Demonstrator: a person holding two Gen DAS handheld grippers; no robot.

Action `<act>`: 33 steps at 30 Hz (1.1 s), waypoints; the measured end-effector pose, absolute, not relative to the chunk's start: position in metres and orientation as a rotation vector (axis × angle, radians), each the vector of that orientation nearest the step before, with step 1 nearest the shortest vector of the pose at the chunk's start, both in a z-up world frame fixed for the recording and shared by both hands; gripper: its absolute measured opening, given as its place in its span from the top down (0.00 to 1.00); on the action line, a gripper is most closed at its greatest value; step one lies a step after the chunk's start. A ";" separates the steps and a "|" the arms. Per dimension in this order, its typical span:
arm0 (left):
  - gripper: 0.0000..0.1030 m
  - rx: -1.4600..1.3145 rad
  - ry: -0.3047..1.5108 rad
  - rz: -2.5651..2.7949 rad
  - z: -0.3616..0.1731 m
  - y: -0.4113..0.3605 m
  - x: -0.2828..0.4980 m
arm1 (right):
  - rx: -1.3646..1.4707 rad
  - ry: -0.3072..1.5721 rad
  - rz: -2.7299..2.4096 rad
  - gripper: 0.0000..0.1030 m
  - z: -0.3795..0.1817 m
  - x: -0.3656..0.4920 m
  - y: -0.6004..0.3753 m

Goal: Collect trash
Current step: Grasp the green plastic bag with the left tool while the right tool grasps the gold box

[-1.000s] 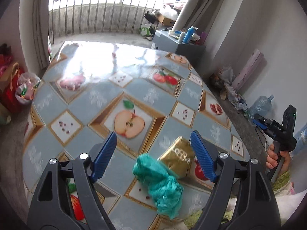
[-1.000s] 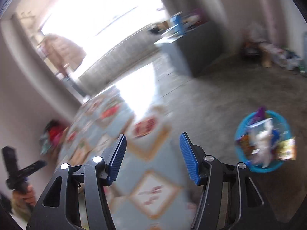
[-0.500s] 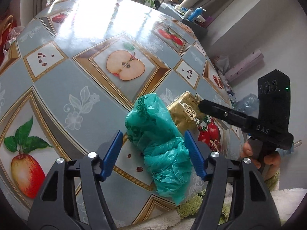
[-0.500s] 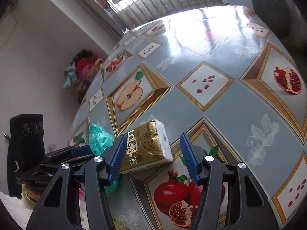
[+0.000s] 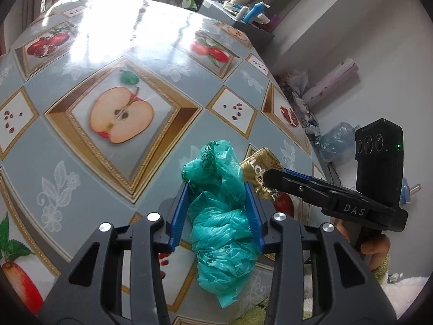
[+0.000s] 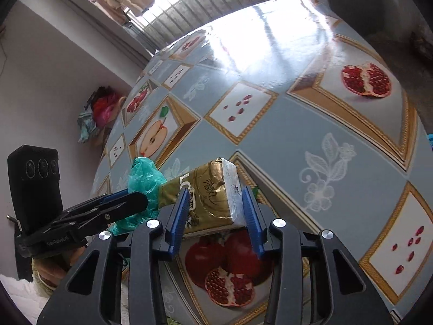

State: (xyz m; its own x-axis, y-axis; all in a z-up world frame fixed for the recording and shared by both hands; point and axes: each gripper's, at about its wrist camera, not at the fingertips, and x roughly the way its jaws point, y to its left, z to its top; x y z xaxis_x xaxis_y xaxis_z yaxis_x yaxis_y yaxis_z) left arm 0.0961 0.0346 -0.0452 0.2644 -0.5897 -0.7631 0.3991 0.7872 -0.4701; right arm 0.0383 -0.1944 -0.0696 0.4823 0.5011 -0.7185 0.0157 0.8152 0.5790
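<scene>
left view: your left gripper (image 5: 217, 211) has just closed, clamping teal bag (image 5: 219, 216) on table (image 5: 81, 162).
right view: your right gripper (image 6: 213, 214) has just closed, gripping gold tissue pack (image 6: 205, 189) beside bag; white end shows only here.

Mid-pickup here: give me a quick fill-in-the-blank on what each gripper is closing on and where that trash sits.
1. The left gripper closes on the crumpled ____ plastic bag.
2. The right gripper closes on the ____ tissue pack.
3. Both items lie on the table, near its ____.

Missing words: green; gold; edge
</scene>
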 end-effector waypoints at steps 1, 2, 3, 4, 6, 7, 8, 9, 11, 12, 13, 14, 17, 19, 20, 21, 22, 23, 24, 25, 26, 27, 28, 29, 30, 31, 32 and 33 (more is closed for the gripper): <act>0.65 -0.190 1.116 -0.683 -0.045 0.029 0.097 | 0.578 1.033 0.299 0.63 -0.070 0.036 -0.201; 0.65 -0.181 1.114 -0.692 -0.044 0.023 0.098 | 0.587 1.027 0.282 0.63 -0.070 0.033 -0.208; 0.65 -0.172 1.111 -0.701 -0.044 0.017 0.099 | 0.593 1.022 0.266 0.64 -0.071 0.031 -0.212; 0.66 -0.163 1.109 -0.709 -0.043 0.010 0.100 | 0.598 1.017 0.251 0.64 -0.070 0.028 -0.218; 0.66 -0.147 1.105 -0.725 -0.042 -0.001 0.102 | 0.610 1.006 0.219 0.64 -0.071 0.023 -0.227; 0.66 -0.141 1.103 -0.729 -0.042 -0.005 0.102 | 0.617 1.001 0.206 0.64 -0.072 0.022 -0.231; 0.66 -0.133 1.100 -0.734 -0.041 -0.009 0.102 | 0.627 0.997 0.195 0.64 -0.073 0.020 -0.235; 0.66 -0.128 1.098 -0.737 -0.041 -0.011 0.101 | 0.637 0.993 0.185 0.64 -0.074 0.019 -0.238; 0.66 -0.119 1.093 -0.736 -0.040 -0.015 0.101 | 0.642 0.985 0.162 0.64 -0.074 0.016 -0.244; 0.66 -0.116 1.091 -0.735 -0.040 -0.016 0.101 | 0.642 0.981 0.151 0.64 -0.074 0.016 -0.247; 0.66 -0.116 1.089 -0.731 -0.040 -0.016 0.100 | 0.645 0.978 0.143 0.64 -0.075 0.015 -0.249; 0.66 -0.119 1.089 -0.727 -0.040 -0.015 0.100 | 0.651 0.976 0.136 0.64 -0.076 0.014 -0.249; 0.66 -0.129 1.089 -0.711 -0.040 -0.011 0.099 | 0.676 0.966 0.106 0.64 -0.077 0.010 -0.254; 0.66 -0.134 1.090 -0.703 -0.040 -0.007 0.098 | 0.701 0.960 0.084 0.64 -0.077 0.007 -0.259; 0.66 -0.136 1.090 -0.700 -0.040 -0.007 0.098 | 0.714 0.957 0.074 0.64 -0.079 0.006 -0.259; 0.66 -0.138 1.090 -0.697 -0.040 -0.006 0.098 | 0.726 0.956 0.065 0.64 -0.078 0.005 -0.261; 0.66 -0.138 1.089 -0.694 -0.040 -0.008 0.097 | 0.737 0.955 0.057 0.64 -0.079 0.003 -0.263; 0.66 -0.138 1.089 -0.692 -0.040 -0.008 0.097 | 0.753 0.954 0.046 0.64 -0.080 0.001 -0.265; 0.66 -0.137 1.089 -0.691 -0.040 -0.008 0.098 | 0.766 0.956 0.041 0.64 -0.080 -0.001 -0.266; 0.66 -0.135 1.087 -0.690 -0.040 -0.009 0.098 | 0.774 0.956 0.037 0.64 -0.081 -0.004 -0.267; 0.66 -0.133 1.086 -0.690 -0.040 -0.010 0.098 | 0.782 0.954 0.028 0.64 -0.081 -0.006 -0.268; 0.66 -0.135 1.088 -0.691 -0.040 -0.009 0.098 | 0.790 0.953 0.021 0.64 -0.081 -0.009 -0.270; 0.66 -0.134 1.088 -0.691 -0.040 -0.009 0.098 | 0.795 0.953 0.017 0.64 -0.081 -0.011 -0.271; 0.66 -0.135 1.088 -0.691 -0.040 -0.009 0.098 | 0.799 0.953 0.013 0.64 -0.082 -0.013 -0.272; 0.66 -0.134 1.088 -0.690 -0.041 -0.009 0.098 | 0.800 0.953 0.010 0.64 -0.082 -0.012 -0.270; 0.66 -0.134 1.088 -0.690 -0.040 -0.010 0.098 | 0.802 0.953 0.006 0.64 -0.082 -0.013 -0.270; 0.66 -0.134 1.087 -0.689 -0.040 -0.010 0.098 | 0.803 0.954 0.004 0.64 -0.082 -0.014 -0.270; 0.65 -0.133 1.087 -0.688 -0.040 -0.009 0.097 | 0.800 0.954 0.004 0.64 -0.081 -0.014 -0.269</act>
State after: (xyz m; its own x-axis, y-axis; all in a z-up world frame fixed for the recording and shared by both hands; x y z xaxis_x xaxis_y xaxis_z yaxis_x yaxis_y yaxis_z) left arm 0.0974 -0.0089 -0.0402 0.2812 -0.5748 -0.7685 0.4489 0.7866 -0.4241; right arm -0.0142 -0.2692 -0.0812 0.6005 0.3380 -0.7247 0.3315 0.7194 0.6103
